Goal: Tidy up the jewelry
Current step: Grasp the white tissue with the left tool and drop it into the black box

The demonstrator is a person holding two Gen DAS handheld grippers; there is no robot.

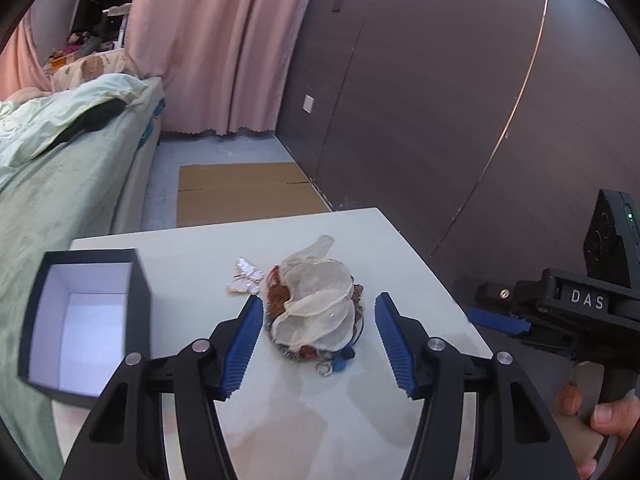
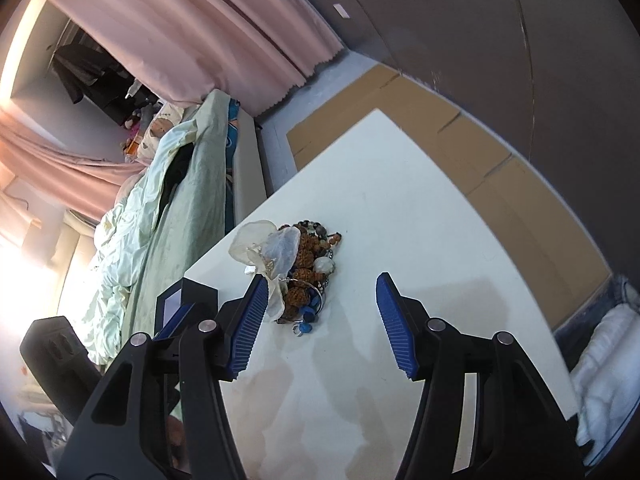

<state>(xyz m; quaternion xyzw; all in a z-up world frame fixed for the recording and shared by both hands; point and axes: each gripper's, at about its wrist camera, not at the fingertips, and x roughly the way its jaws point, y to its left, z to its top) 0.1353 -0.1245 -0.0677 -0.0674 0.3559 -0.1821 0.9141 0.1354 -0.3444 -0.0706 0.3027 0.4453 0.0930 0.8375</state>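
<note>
Where the white table (image 1: 360, 420) fills the lower half of both views, we see a small heap of jewelry (image 1: 316, 312) lying near its middle: brown beads, a few blue pieces and metal rings, with pale shell-like discs piled on top. Just beside the heap, on its far left in the left wrist view, lies a pearly butterfly ornament (image 1: 246, 278). An open black box (image 1: 86, 320) with a white lining sits at the table's left edge, empty as far as we can see inside it.

We hold the left tongs (image 1: 319, 344) with their blue pads apart on either side of the heap; the pads flank it without pressing on it, so they are released. The right tongs (image 2: 322, 322) are likewise spread, with only bare table between the pads and the heap just ahead of the left pad. A hand (image 1: 612, 420) grips the right tool's handle at the right edge of the left wrist view.
</note>
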